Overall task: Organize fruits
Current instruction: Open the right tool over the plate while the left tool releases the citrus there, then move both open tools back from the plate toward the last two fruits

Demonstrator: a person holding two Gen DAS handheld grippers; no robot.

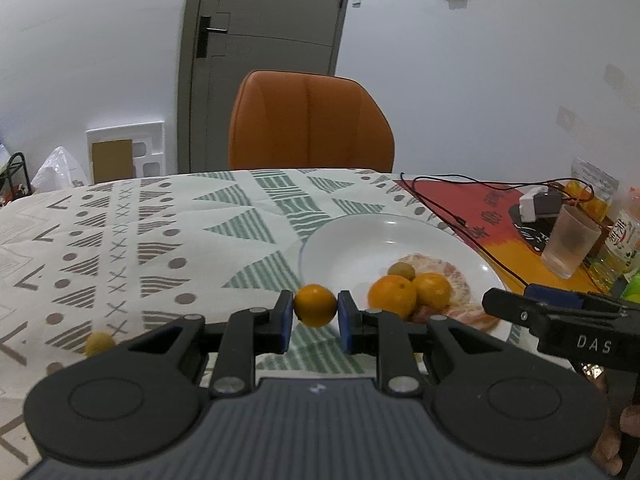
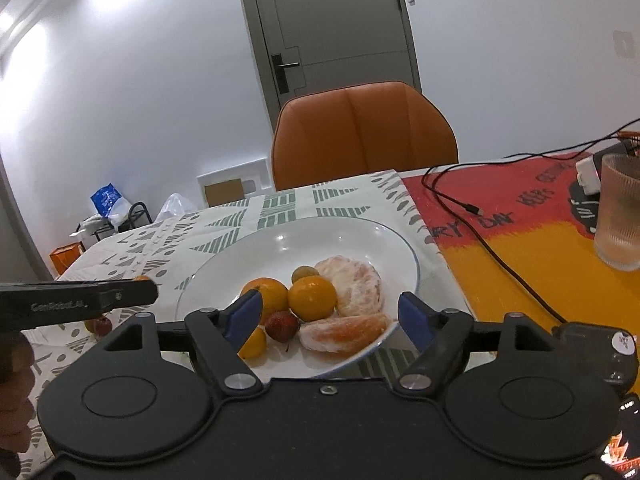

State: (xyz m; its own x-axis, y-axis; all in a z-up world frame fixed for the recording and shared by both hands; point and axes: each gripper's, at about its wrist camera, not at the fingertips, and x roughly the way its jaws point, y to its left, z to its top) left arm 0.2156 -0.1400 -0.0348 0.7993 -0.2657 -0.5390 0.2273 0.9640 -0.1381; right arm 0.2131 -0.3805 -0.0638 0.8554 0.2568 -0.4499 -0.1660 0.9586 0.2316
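A small orange (image 1: 315, 305), round and smooth-skinned, is clamped between the blue pads (image 1: 286, 320) of the left gripper (image 1: 315, 316) and is held just short of the near-left rim of the white plate (image 1: 348, 240). The step in hand is judged to be the carry to the plate; what the next move seems to call for is a short advance over the rim and a gentle release, since a round fruit may be expected to roll (the plate is glossy and shallow).

On the plate, two more oranges (image 2: 312, 298) are grouped with a small yellowish fruit (image 2: 303, 273), a rough-skinned red fruit (image 2: 282, 326) and pale, fibrous peeled citrus pieces (image 2: 352, 288). The right gripper (image 2: 331, 316) is held at the plate's near edge with its jaws spread wide and nothing between them.

To the left of the plate, a yellowish fruit (image 1: 99, 343) is left lying on the patterned tablecloth (image 1: 160, 232). To its right, a ribbed cup (image 2: 620, 212) stands on a red-and-yellow mat (image 2: 520, 248).
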